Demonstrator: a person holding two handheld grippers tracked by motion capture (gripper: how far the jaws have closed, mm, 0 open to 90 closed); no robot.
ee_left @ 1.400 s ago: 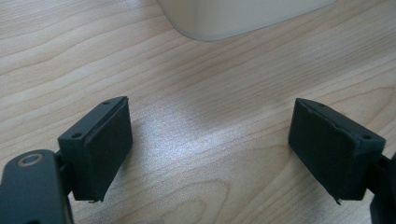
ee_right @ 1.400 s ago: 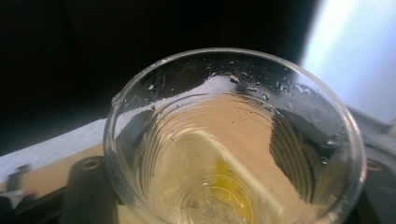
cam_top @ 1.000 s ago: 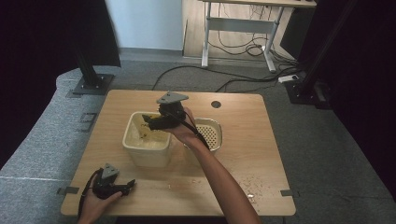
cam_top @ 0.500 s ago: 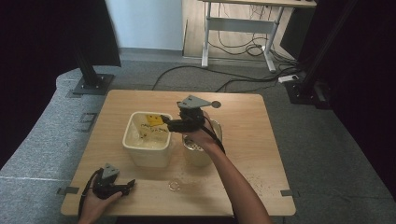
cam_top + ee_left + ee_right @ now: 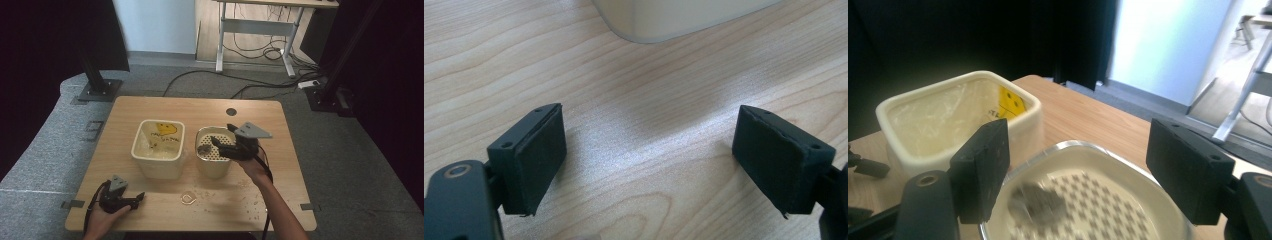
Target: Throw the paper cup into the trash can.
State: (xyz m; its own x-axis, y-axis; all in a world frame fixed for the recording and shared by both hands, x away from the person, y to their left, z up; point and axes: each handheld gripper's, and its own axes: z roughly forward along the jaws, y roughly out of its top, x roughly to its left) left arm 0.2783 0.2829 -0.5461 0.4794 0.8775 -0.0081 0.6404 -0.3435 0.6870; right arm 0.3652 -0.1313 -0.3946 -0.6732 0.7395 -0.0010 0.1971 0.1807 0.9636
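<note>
Roughly at mid-table [image 5: 150, 210], the square cream tub [image 5: 158, 148] is the biggest piece: pale, rounded walls, a streaky whitish inside, and a yellow label [image 5: 166, 129] on its far inner wall carrying dark handwriting too small to read. Just beside it on the right stands the round bowl [image 5: 214, 159] with a perforated strainer insert (a dotted grid), holding a small, blurred grey-brown lump [image 5: 1035, 202]. Over that bowl hangs the right gripper [image 5: 227, 148], whose jaws have just been closing and stand half spread, pinching nothing. At the near left edge, the left gripper [image 5: 649, 160] rests spread wide over bare wood.
</note>
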